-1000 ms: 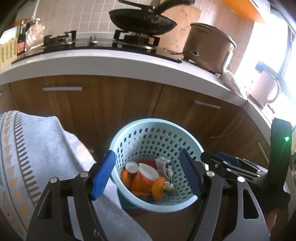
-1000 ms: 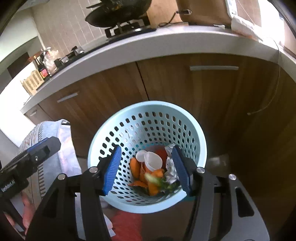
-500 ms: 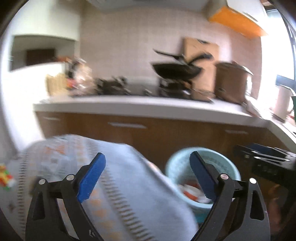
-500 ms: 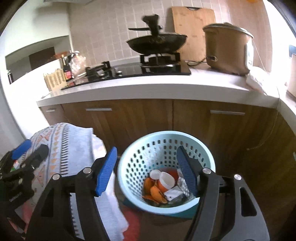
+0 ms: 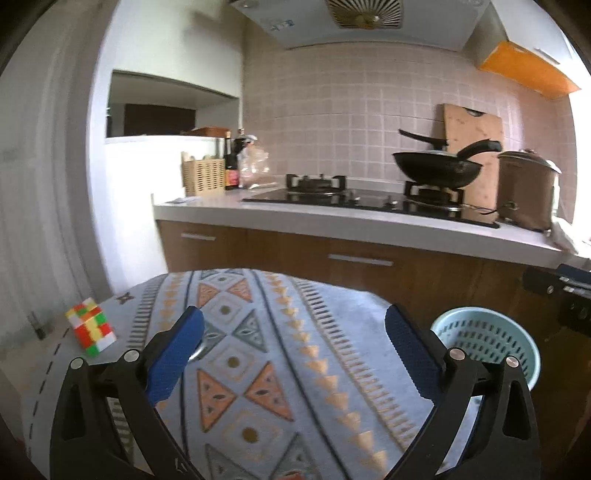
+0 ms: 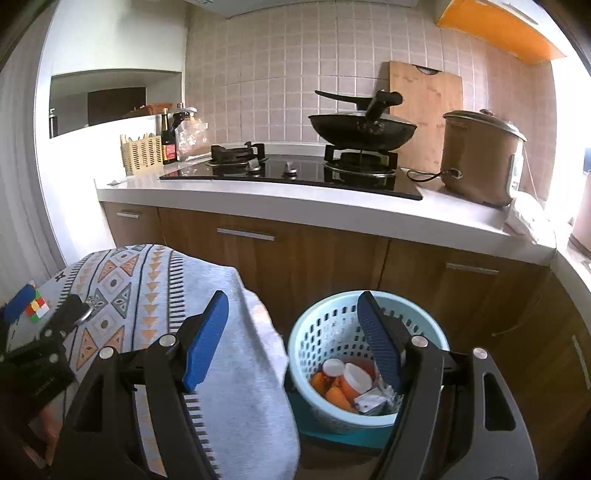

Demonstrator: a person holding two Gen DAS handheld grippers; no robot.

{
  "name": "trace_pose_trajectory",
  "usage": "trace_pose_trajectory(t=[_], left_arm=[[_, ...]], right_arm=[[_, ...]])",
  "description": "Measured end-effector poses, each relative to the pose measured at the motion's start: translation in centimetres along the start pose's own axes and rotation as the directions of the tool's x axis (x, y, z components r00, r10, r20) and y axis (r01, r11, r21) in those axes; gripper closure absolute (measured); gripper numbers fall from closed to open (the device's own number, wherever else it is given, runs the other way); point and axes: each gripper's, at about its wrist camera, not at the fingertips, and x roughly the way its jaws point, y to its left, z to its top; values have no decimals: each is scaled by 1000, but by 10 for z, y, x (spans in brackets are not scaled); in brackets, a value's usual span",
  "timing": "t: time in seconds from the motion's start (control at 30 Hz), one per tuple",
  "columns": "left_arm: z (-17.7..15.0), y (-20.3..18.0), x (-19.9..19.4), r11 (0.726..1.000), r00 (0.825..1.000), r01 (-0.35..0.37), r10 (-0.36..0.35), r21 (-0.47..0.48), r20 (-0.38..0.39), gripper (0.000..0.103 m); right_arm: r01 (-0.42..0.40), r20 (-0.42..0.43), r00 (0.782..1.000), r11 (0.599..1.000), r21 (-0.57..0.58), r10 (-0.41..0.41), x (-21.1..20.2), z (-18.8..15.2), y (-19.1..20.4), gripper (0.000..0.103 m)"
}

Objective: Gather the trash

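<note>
A: Any writing you can read here?

B: Nothing legible. The dark bottle [image 6: 169,144] at the left end of the counter [image 6: 295,206] has a red label, but its print is too small to make out.

A: And the hood?

B: There is a sticker on the hood [image 5: 275,26], top of the left view, blurred. The left gripper [image 6: 35,373] body shows faint white lettering in the right view, unreadable too.

The basket [image 6: 317,332] is perforated pale-blue plastic, and the patterned cloth [image 5: 258,354] beside it looks soft and matt. The hob [image 6: 295,173] is glossy black glass, the cabinets [image 6: 332,254] smooth brown wood with metal handles.
</note>
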Motion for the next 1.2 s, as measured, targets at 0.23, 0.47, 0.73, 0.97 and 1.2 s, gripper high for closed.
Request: trace_pose_trajectory(t=[0.23, 0.47, 0.73, 0.97, 1.2], left_arm=[[-20, 19, 17, 999, 999, -36, 35, -33, -39, 8], [-21, 35, 17, 996, 998, -52, 49, -78, -46, 8], [-23, 39, 21, 995, 997, -47, 41, -92, -67, 8], [-23, 37, 21, 995, 997, -25, 17, -94, -75, 8], [-24, 38, 21, 995, 997, -32, 25, -92, -77, 8]], right_arm=[[3, 9, 1000, 1000, -4, -3, 0, 0, 15, 35], [-2, 2, 1000, 1000, 5, 2, 10, -4, 22, 35], [-25, -20, 999, 1000, 3, 25, 21, -10, 32, 35], [-16, -16, 1000, 1000, 19, 16, 21, -11, 29, 28], [5, -19, 1000, 1000, -3, -5, 23, -14, 31, 28]])
